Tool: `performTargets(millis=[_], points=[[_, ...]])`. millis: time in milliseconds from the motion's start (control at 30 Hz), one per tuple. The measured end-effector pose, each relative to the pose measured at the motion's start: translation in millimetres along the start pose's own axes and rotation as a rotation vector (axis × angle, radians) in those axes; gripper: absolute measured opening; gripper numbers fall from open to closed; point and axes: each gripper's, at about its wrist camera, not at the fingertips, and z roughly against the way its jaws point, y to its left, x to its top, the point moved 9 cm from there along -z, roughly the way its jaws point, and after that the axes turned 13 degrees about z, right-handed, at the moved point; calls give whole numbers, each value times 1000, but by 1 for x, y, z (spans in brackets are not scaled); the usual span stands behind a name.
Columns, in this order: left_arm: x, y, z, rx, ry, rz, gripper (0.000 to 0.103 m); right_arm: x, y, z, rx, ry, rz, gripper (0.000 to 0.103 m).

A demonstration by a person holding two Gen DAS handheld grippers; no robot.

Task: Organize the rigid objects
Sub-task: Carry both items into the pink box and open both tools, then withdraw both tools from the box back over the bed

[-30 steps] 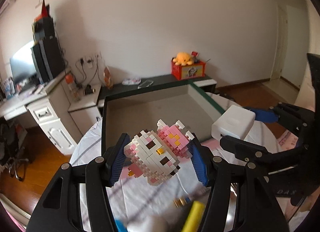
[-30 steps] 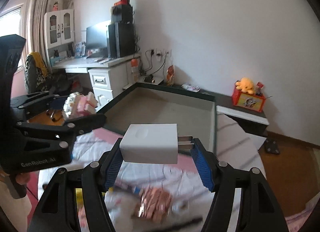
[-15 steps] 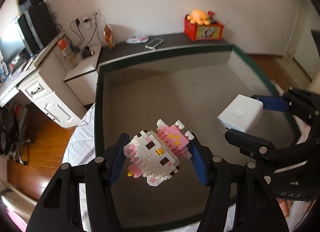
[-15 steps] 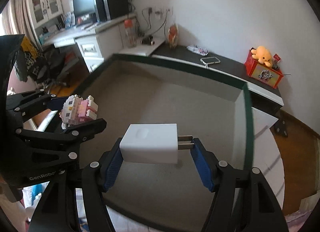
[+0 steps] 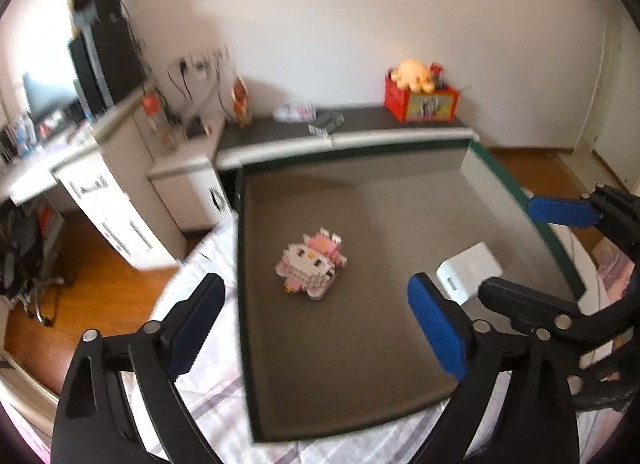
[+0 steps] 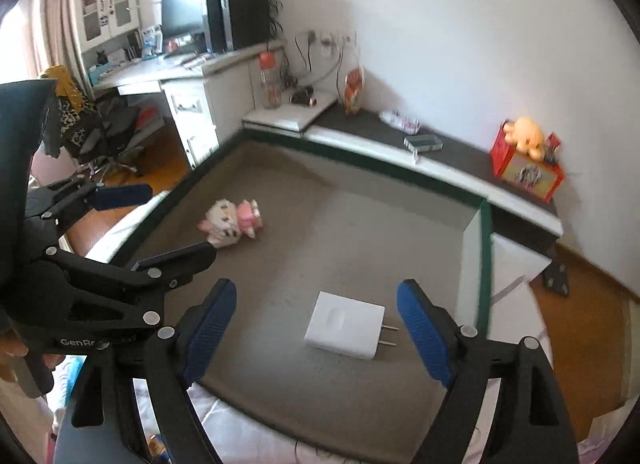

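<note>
Tray: shallow grey green-rimmed tray point(image 5: 556, 252), below both pairs of fingers.
Charger: white plastic block charger point(image 6: 345, 325), lying between right gripper point(image 6: 316, 328) fingers, opening, untouched; stiff, slippery; take flat sides.
Toy: pink-white brick-built cat figure point(image 5: 311, 266), ahead of left gripper point(image 5: 316, 328) fingers, opening, empty; light, fragile; hold body.

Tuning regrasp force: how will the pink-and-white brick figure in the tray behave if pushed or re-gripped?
The brick figure looks stiff but built from small studded blocks, so ears or bow may snap off under a hard squeeze. Its lumpy shape probably tumbles rather than slides on the tray. Likely light.
</note>
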Motion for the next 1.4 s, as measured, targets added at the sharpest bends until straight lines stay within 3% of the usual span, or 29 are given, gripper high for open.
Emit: performTargets(millis=[133, 200, 333, 400, 467, 633, 700, 767, 800, 933, 1067, 1400], points=[[0, -5, 60, 11, -142, -66, 103, 13, 17, 56, -1, -147, -6, 87], [-5, -10, 92, 8, -220, -100, 103, 15, 29, 89, -29, -230, 10, 93], [-25, -8, 149, 43, -347, -116, 103, 7, 64, 146, -73, -385, 70, 94], [-38, -3, 169, 49, -382, -94, 103, -3, 71, 168, -148, -432, 79, 94], [-55, 2, 187, 40, -407, -64, 103, -18, 77, 197, -297, -495, 76, 94], [-98, 6, 219, 42, -450, -35, 103, -57, 94, 236, -403, -593, -11, 94], [-114, 6, 227, 25, -464, -27, 103, -74, 93, 239, -391, -599, -79, 95], [-129, 8, 229, 14, -454, -8, 103, -90, 99, 230, -267, -578, -129, 95], [-136, 9, 230, 18, -450, -5, 103, -96, 99, 225, -248, -561, -152, 95], [-166, 18, 228, 35, -424, 33, 103, -121, 99, 213, -232, -534, -232, 95], [-191, 28, 216, -3, -361, 97, 103, -136, 110, 196, -82, -510, -285, 95], [-212, 41, 202, -19, -322, 160, 103, -169, 113, 173, -174, -414, -262, 95]])
